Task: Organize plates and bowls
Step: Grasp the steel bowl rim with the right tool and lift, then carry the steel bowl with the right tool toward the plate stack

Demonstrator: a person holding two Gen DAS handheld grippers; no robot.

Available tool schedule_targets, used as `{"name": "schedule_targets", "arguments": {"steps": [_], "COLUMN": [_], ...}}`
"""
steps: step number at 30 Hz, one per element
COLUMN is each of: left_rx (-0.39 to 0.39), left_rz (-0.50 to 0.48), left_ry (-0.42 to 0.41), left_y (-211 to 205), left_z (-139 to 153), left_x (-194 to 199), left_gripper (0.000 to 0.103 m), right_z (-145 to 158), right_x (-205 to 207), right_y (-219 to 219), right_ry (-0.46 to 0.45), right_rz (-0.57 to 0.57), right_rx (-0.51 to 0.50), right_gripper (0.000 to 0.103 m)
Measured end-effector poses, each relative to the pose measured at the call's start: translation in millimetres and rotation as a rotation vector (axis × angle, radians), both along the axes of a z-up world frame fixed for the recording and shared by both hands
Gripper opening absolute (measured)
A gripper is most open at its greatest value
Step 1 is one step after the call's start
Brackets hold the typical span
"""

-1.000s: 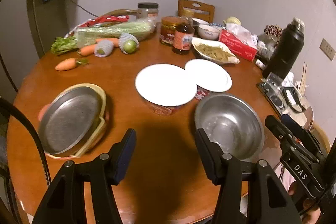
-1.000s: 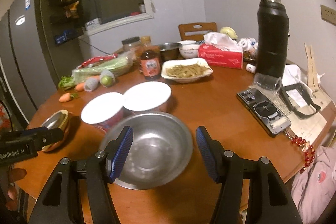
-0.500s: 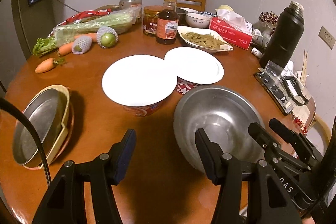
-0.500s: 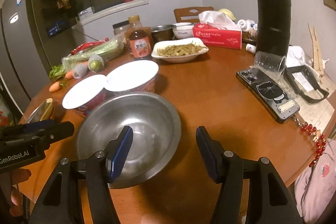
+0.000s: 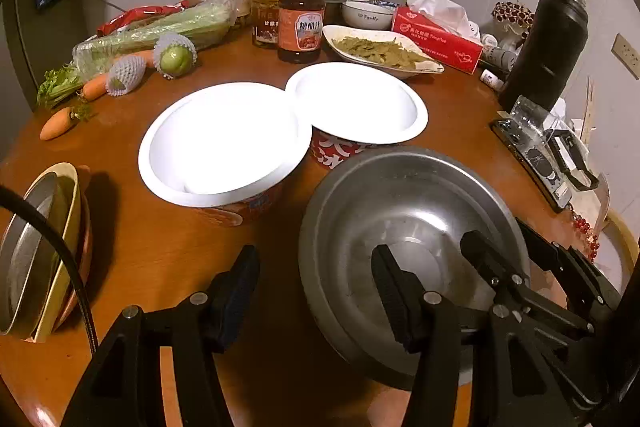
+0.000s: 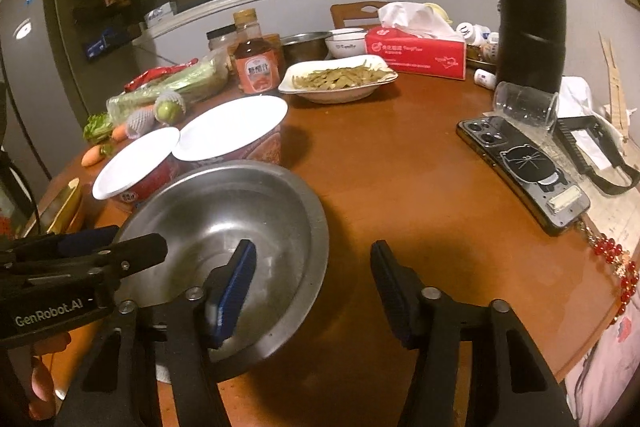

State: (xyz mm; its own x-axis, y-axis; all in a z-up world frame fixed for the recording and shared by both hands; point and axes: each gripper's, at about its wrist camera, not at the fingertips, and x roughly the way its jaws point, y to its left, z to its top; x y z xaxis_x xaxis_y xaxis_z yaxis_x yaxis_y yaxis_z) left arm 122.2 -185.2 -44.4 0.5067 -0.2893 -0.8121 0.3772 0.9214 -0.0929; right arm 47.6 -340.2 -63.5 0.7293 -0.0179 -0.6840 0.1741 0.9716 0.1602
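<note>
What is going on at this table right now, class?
A person holds a gripper in each hand over a cluttered round table. Both the left gripper and the right gripper are open and straddle opposite rims of the steel bowl; neither has closed on it. Beyond it stand two red bowls with white lids. A stack of dishes sits at the table's left edge.

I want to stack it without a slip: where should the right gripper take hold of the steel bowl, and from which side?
Probably the thin flared rim of the steel bowl on its near right side: right gripper is open with one finger over the bowl and one outside. The curved wall gives no flat hold.
</note>
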Motion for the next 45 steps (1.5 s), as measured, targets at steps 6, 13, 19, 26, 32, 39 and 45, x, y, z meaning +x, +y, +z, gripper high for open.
{"name": "schedule_targets", "arguments": {"steps": [6, 13, 19, 26, 32, 39, 45], "left_rx": [0.001, -0.036, -0.040, -0.028, -0.033, -0.015, -0.016], "left_rz": [-0.017, -0.044, -0.048, -0.026, -0.009, 0.011, 0.036], "left_ry": [0.003, -0.010, -0.020, -0.033, -0.040, -0.048, -0.034], "left_y": [-3.7, -4.9, -0.5, 17.5, 40.2, 66.3, 85.9], "left_z": [-4.5, -2.5, 2.4, 8.6, 16.0, 19.3, 16.1], "left_x": [1.8, -3.1, -9.9, -18.7, -30.8, -44.7, -50.3], "left_gripper": [0.058, 0.046, 0.045, 0.045, 0.045, 0.045, 0.045], "right_z": [-4.2, -4.4, -0.6, 7.1, 15.4, 23.1, 20.2], "right_x": [3.0, 3.4, -0.3, -4.4, -13.5, -20.6, -23.0], "right_y": [5.1, 14.3, 20.8, 37.1, 60.1, 84.1, 102.6], "right_ry": [-0.007, -0.005, -0.004, -0.004, -0.004, -0.004, 0.012], "right_rz": [0.036, 0.063, 0.074, 0.123, 0.159, 0.211, 0.252], "right_rx": [0.002, -0.010, -0.018, -0.029, -0.064, -0.067, -0.055], "right_gripper": [0.047, 0.040, 0.037, 0.036, 0.036, 0.037, 0.037]}}
